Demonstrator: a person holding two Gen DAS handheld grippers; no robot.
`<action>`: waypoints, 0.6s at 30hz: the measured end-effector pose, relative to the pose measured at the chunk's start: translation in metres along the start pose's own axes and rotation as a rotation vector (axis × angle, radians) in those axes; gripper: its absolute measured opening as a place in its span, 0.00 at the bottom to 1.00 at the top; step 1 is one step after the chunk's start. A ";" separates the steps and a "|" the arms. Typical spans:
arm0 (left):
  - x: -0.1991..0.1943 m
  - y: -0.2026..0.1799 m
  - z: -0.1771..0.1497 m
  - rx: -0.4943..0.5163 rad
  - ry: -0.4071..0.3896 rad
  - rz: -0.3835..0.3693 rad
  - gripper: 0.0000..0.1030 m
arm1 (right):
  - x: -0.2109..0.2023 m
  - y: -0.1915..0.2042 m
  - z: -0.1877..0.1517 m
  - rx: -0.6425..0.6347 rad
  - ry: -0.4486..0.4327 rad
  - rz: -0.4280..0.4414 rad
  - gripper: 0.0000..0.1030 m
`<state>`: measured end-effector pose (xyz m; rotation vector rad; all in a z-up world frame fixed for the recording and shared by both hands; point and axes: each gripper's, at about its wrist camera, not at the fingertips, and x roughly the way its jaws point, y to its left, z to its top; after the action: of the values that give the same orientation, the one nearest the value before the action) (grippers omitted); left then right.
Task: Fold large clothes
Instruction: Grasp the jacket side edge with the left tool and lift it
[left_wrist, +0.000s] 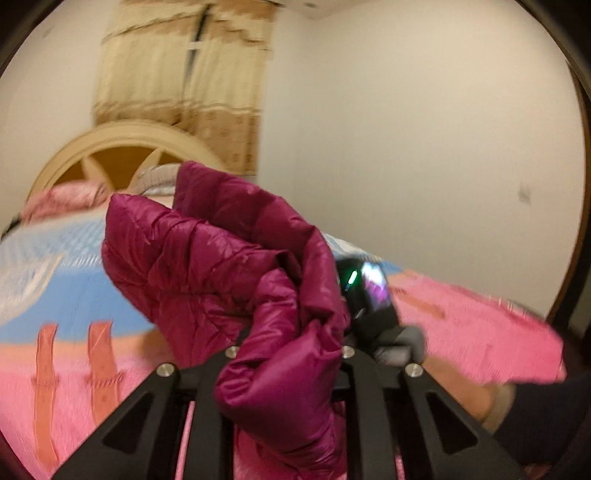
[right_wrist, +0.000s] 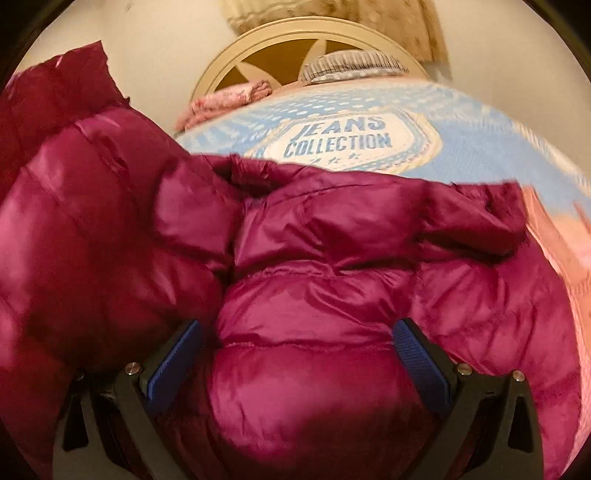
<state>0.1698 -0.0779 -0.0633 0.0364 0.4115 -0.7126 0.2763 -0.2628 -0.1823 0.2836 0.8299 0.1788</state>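
A magenta quilted puffer jacket (left_wrist: 229, 266) lies bunched on the bed; it also fills the right wrist view (right_wrist: 314, 295). My left gripper (left_wrist: 288, 354) is shut on a fold of the jacket and holds it raised above the bedspread; its fingertips are hidden by the fabric. My right gripper (right_wrist: 299, 354) is open, its blue pads (right_wrist: 173, 365) wide apart on either side of a puffy section of the jacket, which bulges between them. The other gripper's black body with a green light (left_wrist: 364, 291) shows just right of the held fold.
The bed has a pink and blue bedspread (right_wrist: 480, 147) printed "JEANS COLLECTION". A cream round headboard (left_wrist: 122, 144) and pillows (left_wrist: 62, 199) stand at the far end. A beige curtain (left_wrist: 184, 74) and a white wall are behind. A person's dark sleeve (left_wrist: 546, 413) is at the lower right.
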 end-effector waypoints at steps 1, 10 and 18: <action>0.010 -0.010 0.001 0.033 0.010 -0.017 0.17 | -0.014 -0.009 0.004 0.019 -0.019 0.010 0.99; 0.081 -0.065 -0.025 0.219 0.139 -0.112 0.17 | -0.150 -0.070 0.050 0.065 -0.261 0.025 0.99; 0.099 -0.081 -0.045 0.353 0.199 -0.106 0.17 | -0.112 -0.005 0.087 -0.037 -0.034 0.381 0.99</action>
<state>0.1690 -0.1938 -0.1336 0.4241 0.4756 -0.8832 0.2675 -0.3133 -0.0496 0.4072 0.7326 0.5435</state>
